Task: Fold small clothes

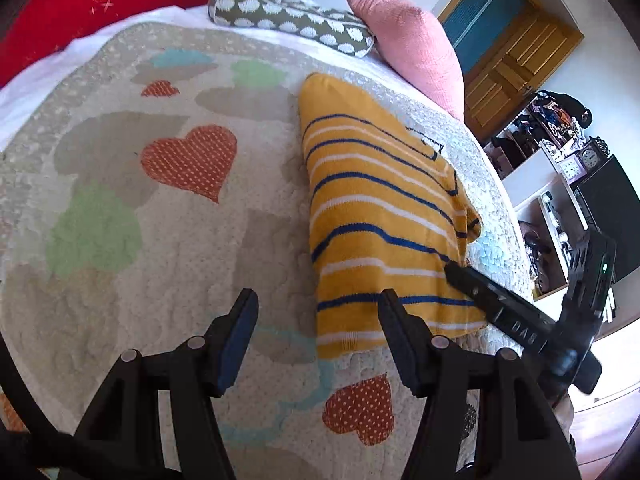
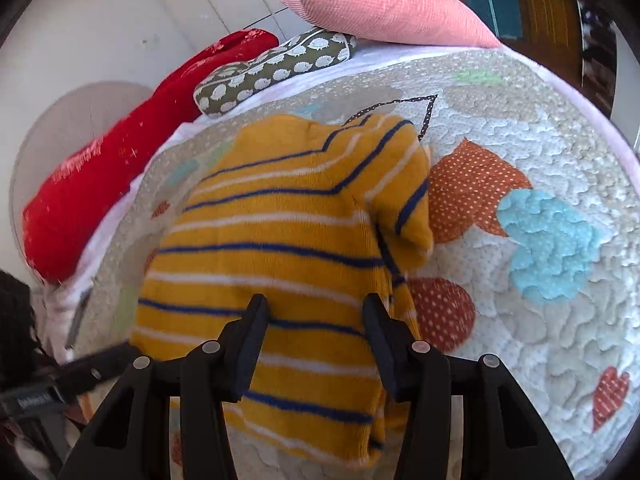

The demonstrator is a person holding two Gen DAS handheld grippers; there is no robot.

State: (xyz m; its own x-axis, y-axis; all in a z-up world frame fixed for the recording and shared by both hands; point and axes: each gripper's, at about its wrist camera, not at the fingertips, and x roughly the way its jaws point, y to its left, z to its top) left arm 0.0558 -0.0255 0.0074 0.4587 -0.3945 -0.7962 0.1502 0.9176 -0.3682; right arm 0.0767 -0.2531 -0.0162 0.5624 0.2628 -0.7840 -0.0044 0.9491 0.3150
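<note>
The yellow striped sweater [image 2: 276, 248] lies folded on the quilt [image 1: 132, 240], close to the quilt's right edge in the left wrist view, with navy and white stripes running across it and one sleeve [image 2: 404, 184] doubled over on top. The right gripper [image 2: 316, 340] hangs just above the sweater's near end, jaws apart, nothing clamped between them. The left gripper [image 1: 316, 330] sits beside the sweater's near corner, jaws spread wide over bare quilt, holding nothing. At the far edge of the quilt, a pink pillow [image 1: 404, 36], a spotted green bolster [image 1: 292, 20] and a red cushion [image 1: 120, 0] line up.
</note>
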